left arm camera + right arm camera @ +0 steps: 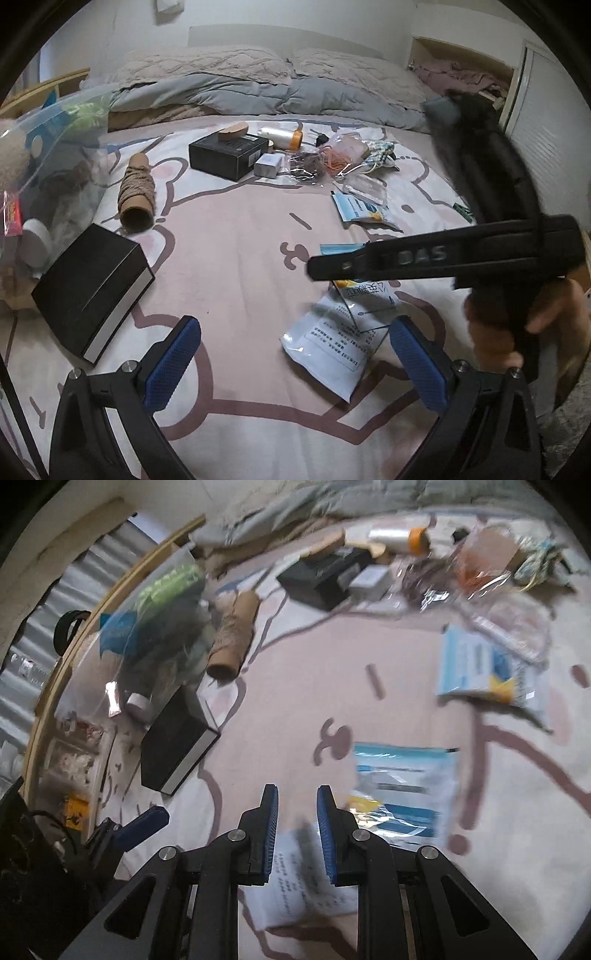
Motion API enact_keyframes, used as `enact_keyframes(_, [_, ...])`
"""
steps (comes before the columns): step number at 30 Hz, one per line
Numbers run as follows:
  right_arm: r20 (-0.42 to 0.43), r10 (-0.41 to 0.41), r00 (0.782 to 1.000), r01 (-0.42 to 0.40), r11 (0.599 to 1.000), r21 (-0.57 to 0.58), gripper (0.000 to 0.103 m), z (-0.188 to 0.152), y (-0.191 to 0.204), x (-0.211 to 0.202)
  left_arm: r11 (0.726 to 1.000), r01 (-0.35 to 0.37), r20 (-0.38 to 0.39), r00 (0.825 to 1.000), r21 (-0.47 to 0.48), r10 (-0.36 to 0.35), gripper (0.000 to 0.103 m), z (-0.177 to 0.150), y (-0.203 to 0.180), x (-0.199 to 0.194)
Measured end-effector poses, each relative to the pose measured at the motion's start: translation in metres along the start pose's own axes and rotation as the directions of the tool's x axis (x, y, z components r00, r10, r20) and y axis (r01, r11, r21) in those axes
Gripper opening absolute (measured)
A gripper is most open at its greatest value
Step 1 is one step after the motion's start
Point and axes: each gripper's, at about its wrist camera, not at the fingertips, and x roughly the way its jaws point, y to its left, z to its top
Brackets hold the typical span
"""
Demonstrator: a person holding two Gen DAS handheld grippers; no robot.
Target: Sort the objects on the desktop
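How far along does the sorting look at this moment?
Done: the clear bag at the bed's edge already holds several items. In hand: nothing; the left hand-held gripper is open, the right hand-held gripper shut and empty above the white pouch. Left: black boxes, twine roll, far clutter.

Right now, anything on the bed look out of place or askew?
Nothing spilled or broken. Things lie scattered over the bedsheet: a white printed pouch sits askew with a second packet overlapping its top corner, and the cardboard spool lies on its side.
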Motion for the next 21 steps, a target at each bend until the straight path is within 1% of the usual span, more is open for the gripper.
enact_keyframes(2, [-0.033,0.004,0.999,-0.004,1.000,0.025,0.022,-0.005,-0.002,0.008,1.000,-0.004,-0.015,1.000,-0.015,0.004,0.103,-0.002,0.004,0.003])
enact_keyframes(4, [-0.047,-0.002,0.999,0.004,0.999,0.042,0.022,-0.014,-0.007,0.007,1.000,-0.003,-0.033,0.999,-0.022,0.002,0.103,-0.002,0.005,0.008])
enact_keyframes(8, [-0.017,-0.026,1.000,0.028,0.996,0.089,0.022,-0.026,-0.026,-0.006,1.000,0.007,-0.035,0.999,-0.012,-0.007,0.103,-0.002,0.000,0.010])
enact_keyframes(11, [0.006,-0.101,0.995,0.100,0.988,0.117,0.022,-0.030,-0.038,-0.018,1.000,0.013,-0.030,0.999,0.015,-0.013,0.103,-0.003,-0.005,0.009])
enact_keyframes(12, [0.016,-0.111,0.994,0.108,0.985,0.133,0.022,-0.032,-0.043,-0.021,1.000,0.017,-0.034,0.999,0.020,-0.016,0.103,-0.003,-0.007,0.010])
enact_keyframes(14, [0.038,-0.127,0.991,0.119,0.979,0.163,0.022,-0.032,-0.049,-0.029,0.999,0.027,-0.049,0.998,0.026,-0.026,0.103,-0.005,-0.010,0.014])
enact_keyframes(17, [0.093,-0.175,0.980,0.154,0.968,0.200,0.022,-0.028,-0.057,-0.039,0.998,0.037,-0.073,0.997,0.047,-0.033,0.103,-0.009,-0.018,0.022])
enact_keyframes(19, [0.113,-0.208,0.972,0.180,0.959,0.220,0.022,-0.026,-0.061,-0.043,0.997,0.032,-0.092,0.995,0.075,-0.025,0.103,-0.012,-0.024,0.028])
enact_keyframes(21, [0.110,-0.223,0.969,0.196,0.957,0.215,0.022,-0.028,-0.063,-0.045,0.993,0.013,-0.117,0.993,0.115,0.001,0.103,-0.017,-0.030,0.033])
